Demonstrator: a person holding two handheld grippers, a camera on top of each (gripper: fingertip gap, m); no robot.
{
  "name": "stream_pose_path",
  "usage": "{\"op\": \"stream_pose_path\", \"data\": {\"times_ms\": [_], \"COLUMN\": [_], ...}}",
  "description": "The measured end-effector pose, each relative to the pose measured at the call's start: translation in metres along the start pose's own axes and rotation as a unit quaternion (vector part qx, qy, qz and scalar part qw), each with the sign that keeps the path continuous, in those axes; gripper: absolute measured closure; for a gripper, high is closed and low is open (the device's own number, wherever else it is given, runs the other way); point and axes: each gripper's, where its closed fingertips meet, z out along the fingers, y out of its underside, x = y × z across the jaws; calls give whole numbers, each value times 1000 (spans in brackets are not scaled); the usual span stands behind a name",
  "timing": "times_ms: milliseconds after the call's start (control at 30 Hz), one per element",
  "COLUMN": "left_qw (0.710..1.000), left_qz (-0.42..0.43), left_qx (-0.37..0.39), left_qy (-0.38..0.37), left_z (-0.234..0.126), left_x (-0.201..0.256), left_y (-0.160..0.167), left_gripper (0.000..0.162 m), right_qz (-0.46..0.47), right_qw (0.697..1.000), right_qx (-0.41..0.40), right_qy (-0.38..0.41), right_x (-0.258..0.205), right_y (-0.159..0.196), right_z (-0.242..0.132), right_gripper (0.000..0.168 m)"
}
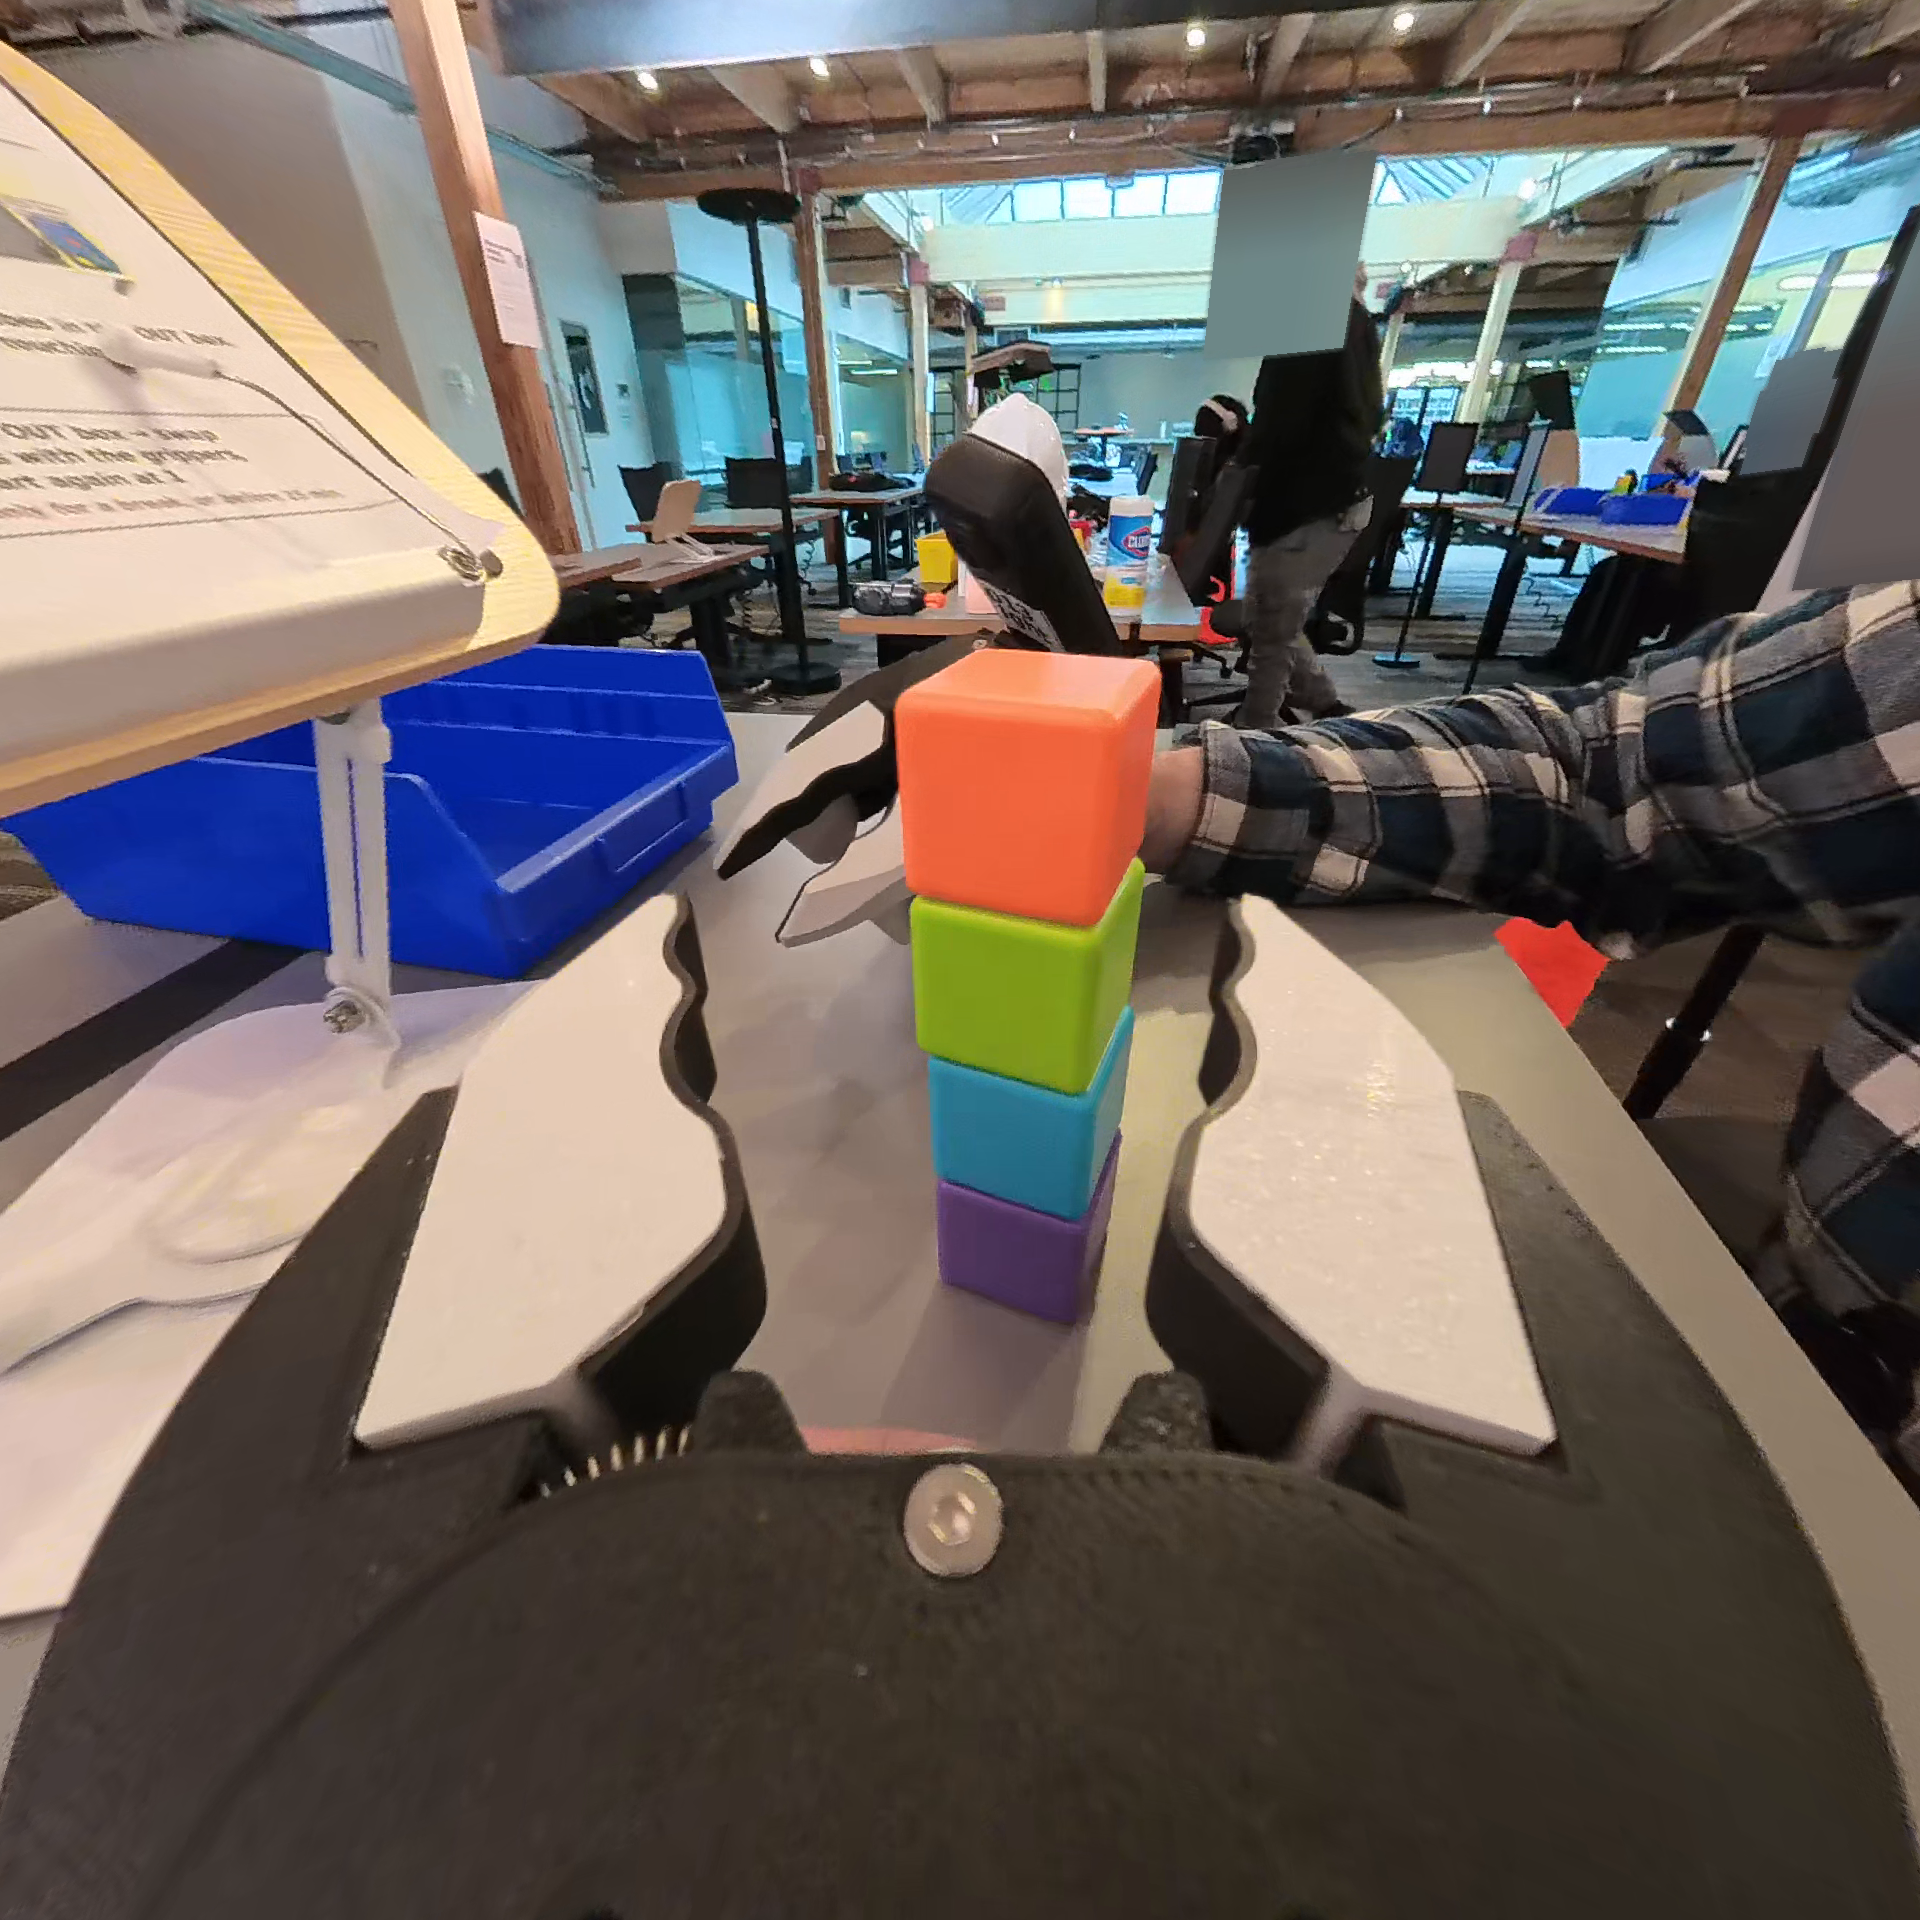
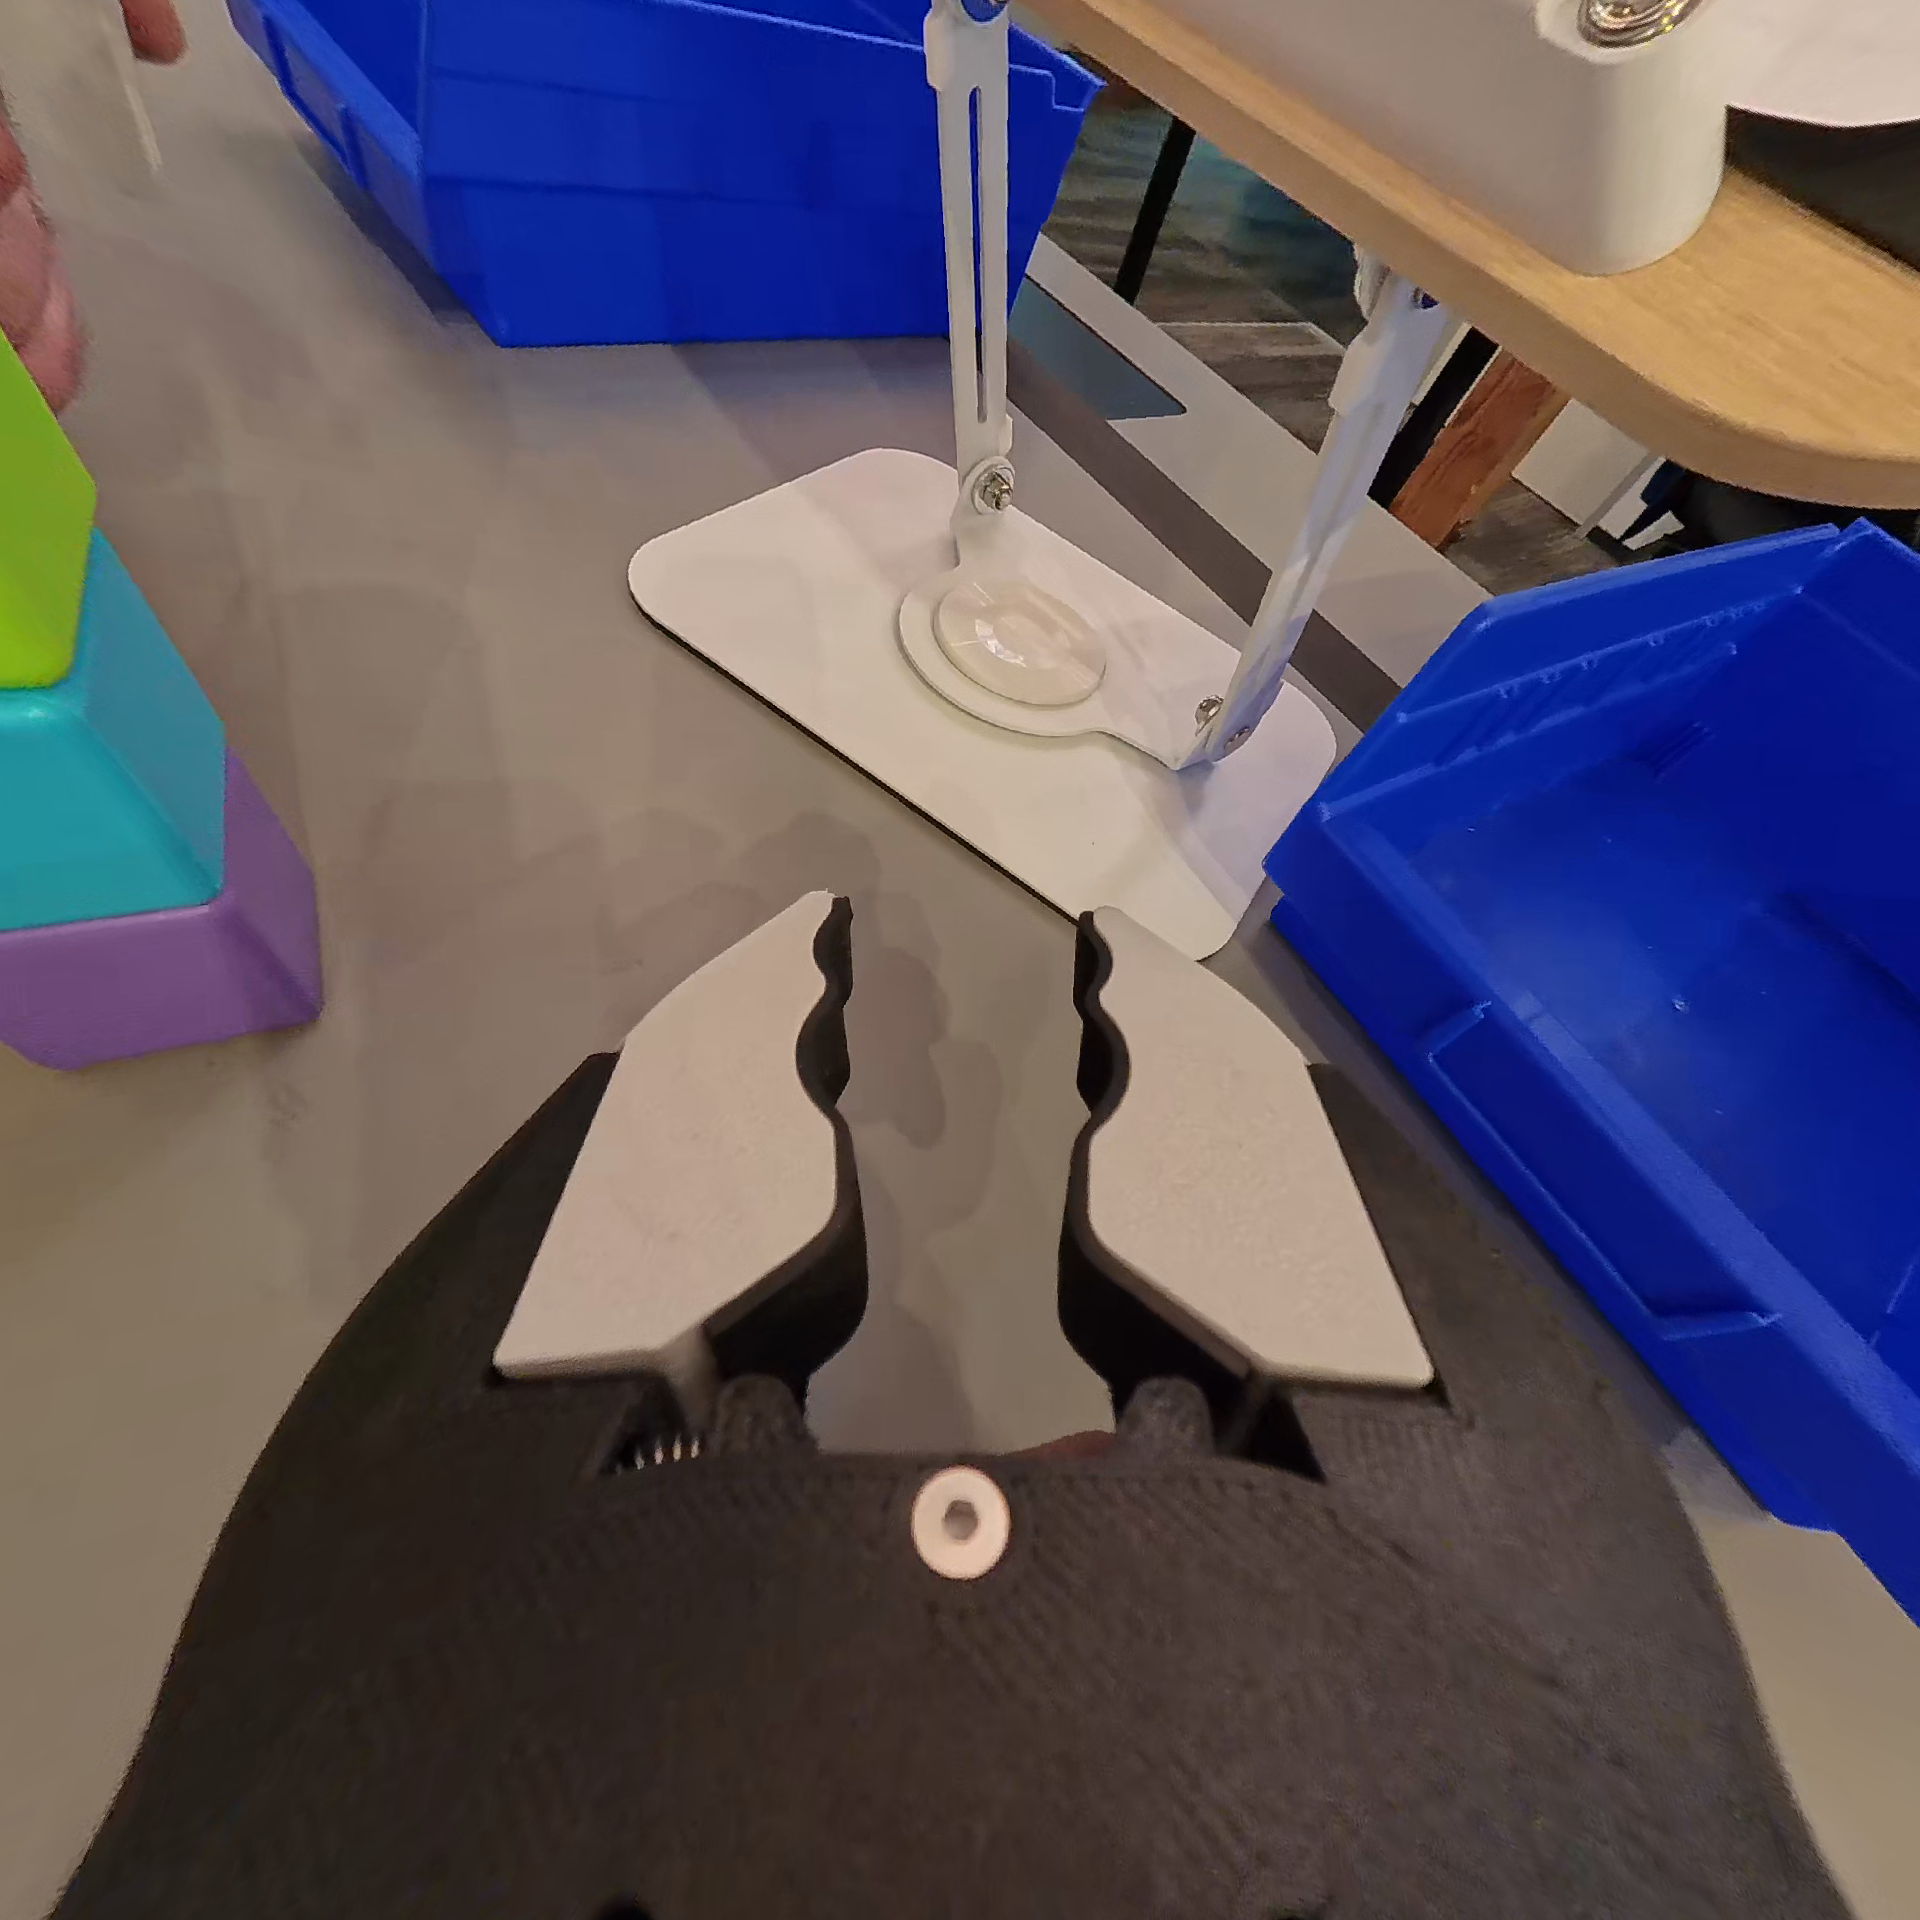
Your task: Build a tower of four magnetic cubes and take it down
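Upright four-cube tower [image 1: 1023, 987], orange on green on blue on purple, left tongs [image 1: 956, 935] gaping, right tongs [image 2: 961, 925] parted, empty.

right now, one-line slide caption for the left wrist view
Open left gripper faces a four-cube tower, orange cube on top, purple cube at the base.

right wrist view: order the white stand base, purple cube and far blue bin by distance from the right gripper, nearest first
1. white stand base, just ahead of the right gripper, slightly right.
2. purple cube, off to the left at the tower's bottom.
3. far blue bin, at the top, behind the stand.
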Motion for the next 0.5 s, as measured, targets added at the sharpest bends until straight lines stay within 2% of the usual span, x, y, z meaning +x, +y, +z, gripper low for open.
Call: {"op": "stream_pose_path", "data": {"times_ms": [200, 300, 400, 500], "left_qw": [999, 999, 998, 998], "left_qz": [1, -3, -28, -16], "left_qx": [-37, -47, -27, -39], "left_qy": [19, 23, 46, 50], "left_z": [16, 22, 27, 30], "left_x": [9, 9, 12, 12], "left_y": [19, 26, 22, 26], "left_gripper": [72, 78, 85, 88], "right_qz": [2, 0, -1, 0], "right_qw": [1000, 1000, 1000, 1000], "right_qx": [0, -2, -3, -3], "right_qy": [0, -3, -5, -5], "right_x": [1, -1, -2, -2], "right_y": [0, 1, 1, 1], "right_z": [0, 1, 1, 1], "right_gripper": [127, 128, 128, 128]}}
